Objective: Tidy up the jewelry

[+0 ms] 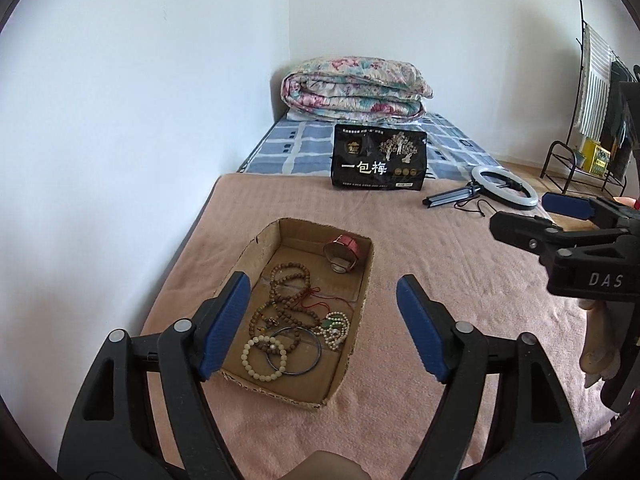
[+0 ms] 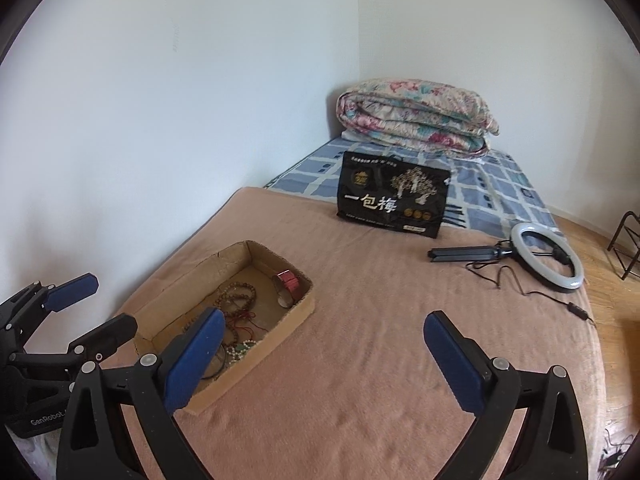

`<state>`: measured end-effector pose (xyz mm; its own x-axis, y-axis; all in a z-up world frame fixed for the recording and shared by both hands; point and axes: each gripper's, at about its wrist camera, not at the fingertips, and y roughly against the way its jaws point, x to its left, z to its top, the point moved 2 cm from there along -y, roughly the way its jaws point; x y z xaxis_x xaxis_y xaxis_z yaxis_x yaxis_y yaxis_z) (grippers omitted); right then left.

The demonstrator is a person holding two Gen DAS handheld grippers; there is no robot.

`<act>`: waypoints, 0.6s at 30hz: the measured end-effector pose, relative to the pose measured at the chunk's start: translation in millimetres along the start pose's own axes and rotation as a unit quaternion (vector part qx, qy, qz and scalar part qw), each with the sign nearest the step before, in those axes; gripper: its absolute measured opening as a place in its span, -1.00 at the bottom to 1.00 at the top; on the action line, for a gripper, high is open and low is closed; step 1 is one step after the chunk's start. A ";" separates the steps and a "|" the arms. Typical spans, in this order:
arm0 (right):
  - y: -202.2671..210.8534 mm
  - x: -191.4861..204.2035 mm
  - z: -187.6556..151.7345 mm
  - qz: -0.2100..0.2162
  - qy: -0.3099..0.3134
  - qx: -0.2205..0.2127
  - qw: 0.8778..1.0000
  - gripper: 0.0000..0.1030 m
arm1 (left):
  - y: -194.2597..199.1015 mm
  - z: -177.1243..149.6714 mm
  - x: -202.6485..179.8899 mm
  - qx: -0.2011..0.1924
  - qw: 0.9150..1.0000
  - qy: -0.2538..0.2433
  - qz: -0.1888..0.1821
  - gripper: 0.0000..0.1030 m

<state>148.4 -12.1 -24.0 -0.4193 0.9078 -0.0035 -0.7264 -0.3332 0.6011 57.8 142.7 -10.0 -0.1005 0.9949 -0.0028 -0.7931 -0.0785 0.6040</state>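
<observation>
Jewelry (image 1: pixel 294 312) already lies heaped in the cardboard tray (image 1: pixel 362 280) on the pink blanket (image 1: pixel 440 280); we find left gripper (image 1: pixel 324 328) and right gripper (image 2: pixel 320 360) spread wide, empty, so little remains.

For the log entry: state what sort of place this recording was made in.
Most likely a bedroom at home: the work goes on atop a bed with a folded quilt at its head, and a clothes rack stands by the wall.
</observation>
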 end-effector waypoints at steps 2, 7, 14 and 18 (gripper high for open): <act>14.2 -6.2 -1.5 -0.005 -0.003 -0.008 1.000 0.99 | 9.4 -0.3 -5.9 -0.003 1.000 -0.002 -0.004 0.54; 40.5 -17.6 -11.4 -0.009 -0.011 -0.011 1.000 0.99 | 29.5 -2.0 -22.6 -0.012 1.000 -0.018 0.000 0.57; 64.5 -26.9 -33.7 -0.026 -0.013 -0.010 1.000 0.99 | 51.0 -7.5 -40.5 -0.018 1.000 -0.025 -0.005 0.82; 73.3 -29.7 -46.2 -0.033 -0.017 -0.009 0.999 0.99 | 59.4 -12.3 -49.8 -0.025 0.999 -0.030 -0.004 0.99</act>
<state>82.5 -75.3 -16.7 -0.3528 0.9356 -0.0154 -0.7613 -0.2774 0.5860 8.4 87.8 16.2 -0.0594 0.9973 0.0424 -0.8231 -0.0730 0.5632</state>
